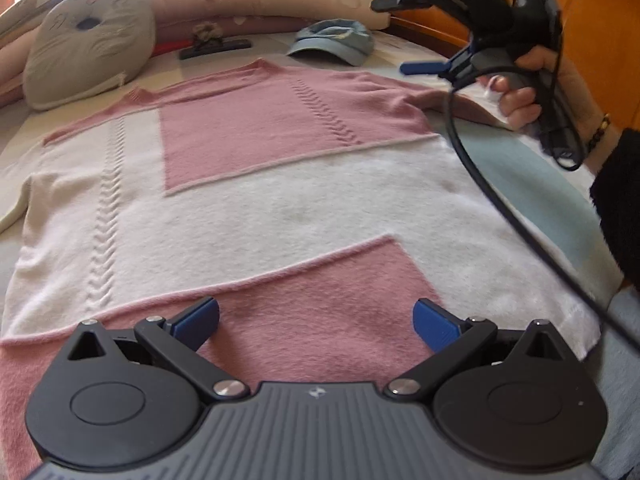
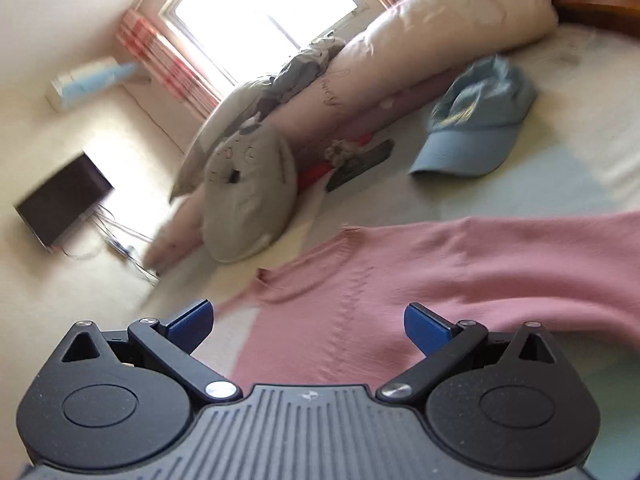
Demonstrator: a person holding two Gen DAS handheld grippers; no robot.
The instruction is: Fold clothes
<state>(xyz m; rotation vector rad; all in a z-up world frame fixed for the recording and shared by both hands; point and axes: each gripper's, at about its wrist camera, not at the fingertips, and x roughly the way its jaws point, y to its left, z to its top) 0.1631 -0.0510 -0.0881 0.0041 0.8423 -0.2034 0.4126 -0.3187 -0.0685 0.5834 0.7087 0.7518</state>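
A pink and white knitted sweater lies flat on the bed, its neck toward the pillows and its hem nearest me. My left gripper hovers open over the pink hem panel with nothing between its blue pads. A hand holds my right gripper above the sweater's right shoulder and sleeve, its blue fingertip pointing left. In the right wrist view the right gripper stands open above the pink shoulder part of the sweater, holding nothing.
A blue cap lies beyond the sweater's collar. A grey cat-face cushion, long pillows and a dark clip sit at the bed's head. A black cable hangs across the sweater's right side. A wooden headboard stands at right.
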